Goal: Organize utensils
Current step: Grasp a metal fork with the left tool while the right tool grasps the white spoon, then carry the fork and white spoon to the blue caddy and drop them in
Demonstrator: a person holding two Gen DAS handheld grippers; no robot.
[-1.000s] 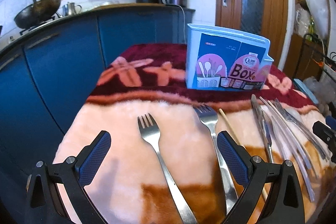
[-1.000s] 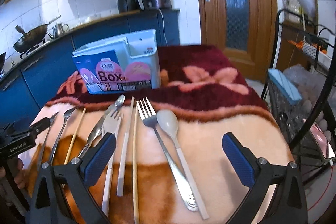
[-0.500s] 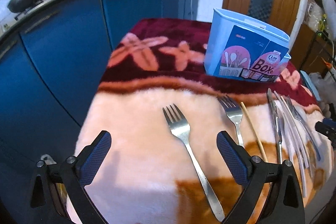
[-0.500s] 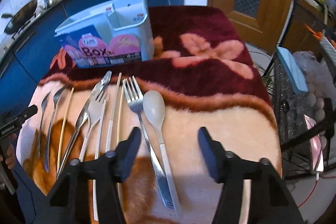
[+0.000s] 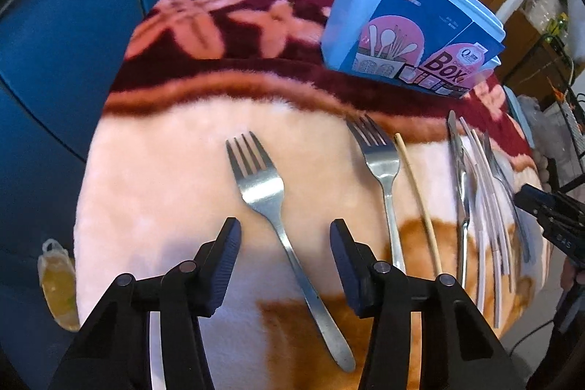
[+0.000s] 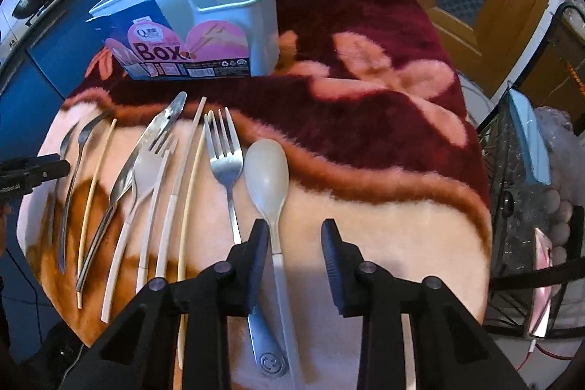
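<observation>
Several utensils (image 6: 146, 178) (steel, white plastic)

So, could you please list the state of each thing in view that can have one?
Left claw: jaws just been closing, astride the steel fork, not gripping.
Right claw: jaws just been closing, astride the white-handled spoon, not gripping.
Utensil box: upright, looks empty.

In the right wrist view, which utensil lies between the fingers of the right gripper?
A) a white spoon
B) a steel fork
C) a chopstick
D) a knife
A: the white spoon runs its handle down between the open fingers of the right gripper, which do not press on it.
</observation>
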